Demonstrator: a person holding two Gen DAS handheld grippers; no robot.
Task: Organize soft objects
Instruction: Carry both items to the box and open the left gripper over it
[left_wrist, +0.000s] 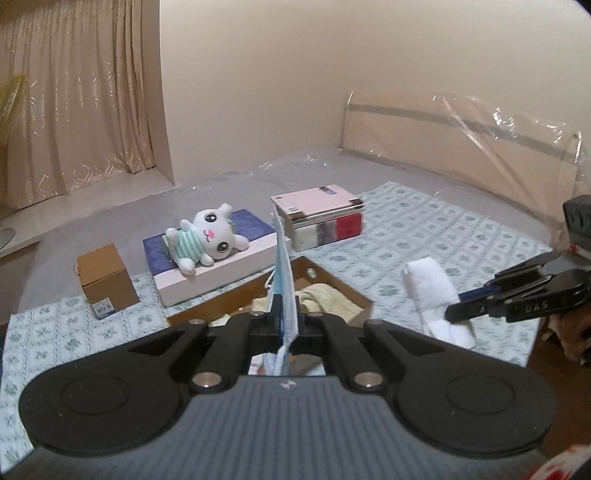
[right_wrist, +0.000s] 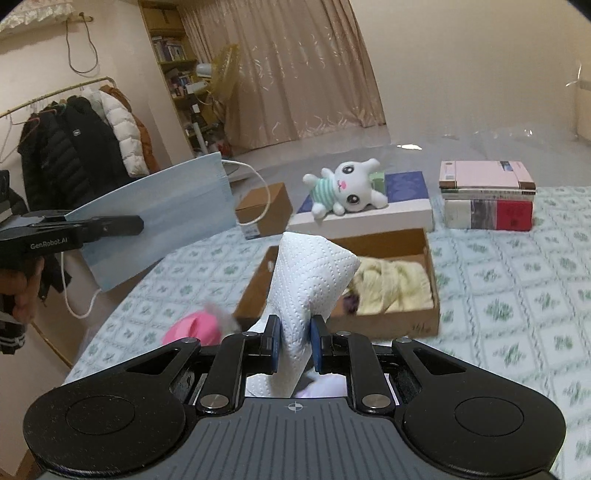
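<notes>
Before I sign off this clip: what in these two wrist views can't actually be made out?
- Pink object, right wrist view: motion-blurred and partly behind the right gripper; can't identify it.
- Open cardboard box, left wrist view: the left gripper and its face mask hide most of the contents.
- Small brown box's label: too small to read.
- Book spines: titles illegible.

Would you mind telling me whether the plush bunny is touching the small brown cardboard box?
Apart. The left wrist view shows bare surface between plush bunny and small brown box.
</notes>
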